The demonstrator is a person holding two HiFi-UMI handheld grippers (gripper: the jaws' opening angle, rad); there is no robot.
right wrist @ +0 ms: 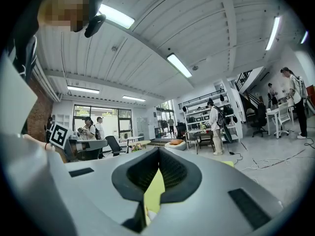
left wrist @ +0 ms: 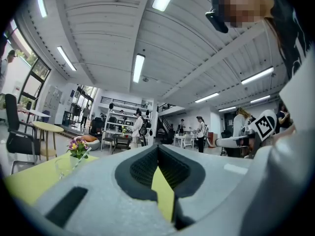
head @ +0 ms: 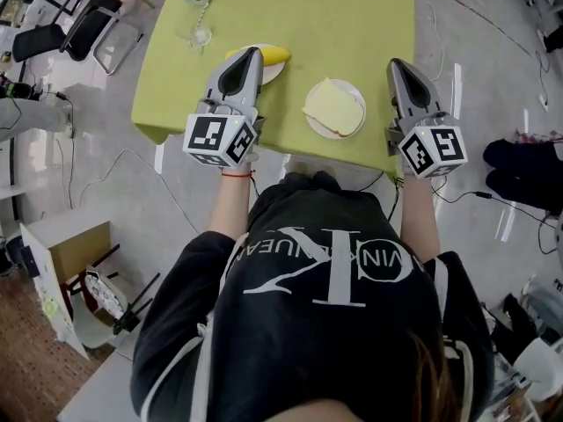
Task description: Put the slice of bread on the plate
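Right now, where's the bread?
Head view: the bread lies on the plate near the table's front edge, between the left gripper and right gripper, with the banana up-left of it.

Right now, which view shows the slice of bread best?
The head view: the slice of bread lies in full sight on the white plate. Both gripper views look level across the room; only green tablecloth shows between their jaws.

Green table (head: 352, 25), plate (head: 351, 87), second plate (head: 273, 71), flower vase (head: 201, 32)
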